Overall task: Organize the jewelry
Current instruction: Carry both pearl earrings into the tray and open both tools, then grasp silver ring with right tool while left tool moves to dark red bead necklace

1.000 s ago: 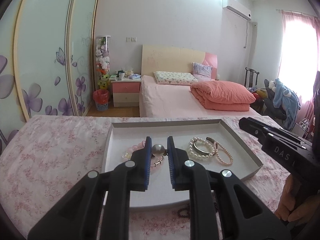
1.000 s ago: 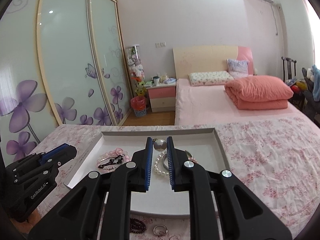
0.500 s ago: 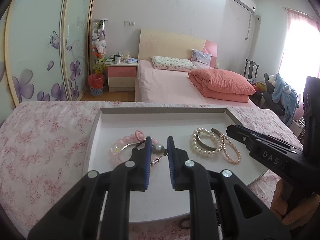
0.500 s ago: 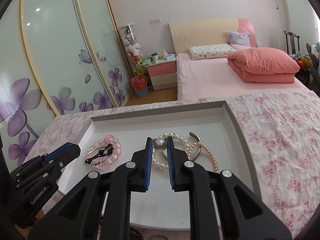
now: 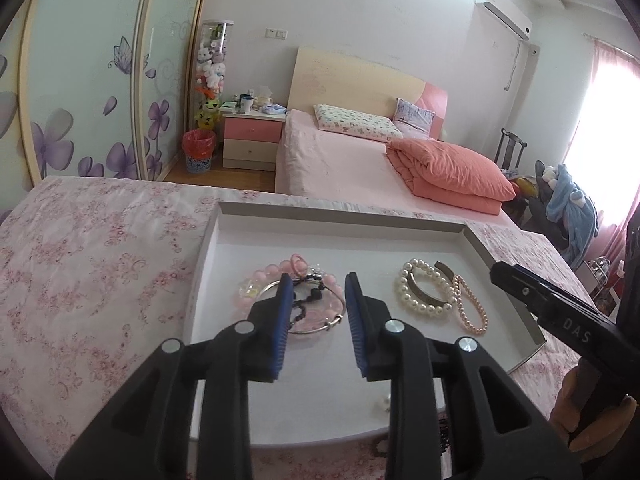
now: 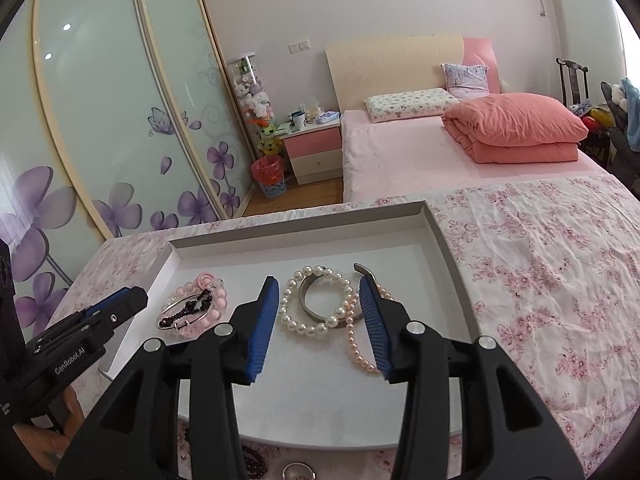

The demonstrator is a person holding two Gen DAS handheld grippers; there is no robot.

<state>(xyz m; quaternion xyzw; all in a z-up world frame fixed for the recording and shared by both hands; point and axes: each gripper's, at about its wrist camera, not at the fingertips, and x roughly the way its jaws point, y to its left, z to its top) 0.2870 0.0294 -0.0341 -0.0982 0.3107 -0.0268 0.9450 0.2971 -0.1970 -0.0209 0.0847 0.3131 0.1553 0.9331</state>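
A white tray (image 5: 400, 219) (image 6: 304, 240) lies on the floral tablecloth. In it on the left lie a pink bead bracelet (image 5: 272, 274) (image 6: 214, 300), a silver bangle (image 5: 320, 326) and a black bead string (image 6: 192, 308). On the right lie a white pearl bracelet (image 5: 420, 304) (image 6: 312, 324), a metal cuff (image 6: 308, 310) and a pink pearl strand (image 5: 472, 312) (image 6: 360, 356). My left gripper (image 5: 314, 284) is open and empty above the left group. My right gripper (image 6: 318, 288) is open and empty above the pearl bracelet.
Dark beads (image 6: 252, 462) and a ring (image 6: 298, 472) lie on the cloth in front of the tray. A small pale piece (image 5: 386, 402) lies in the tray's near part. Beyond the table stand a bed, a nightstand and sliding wardrobe doors.
Both grippers held a small silver bead between their jaws; both have now opened and the beads are out of sight. Both moved lower and closer over the tray.
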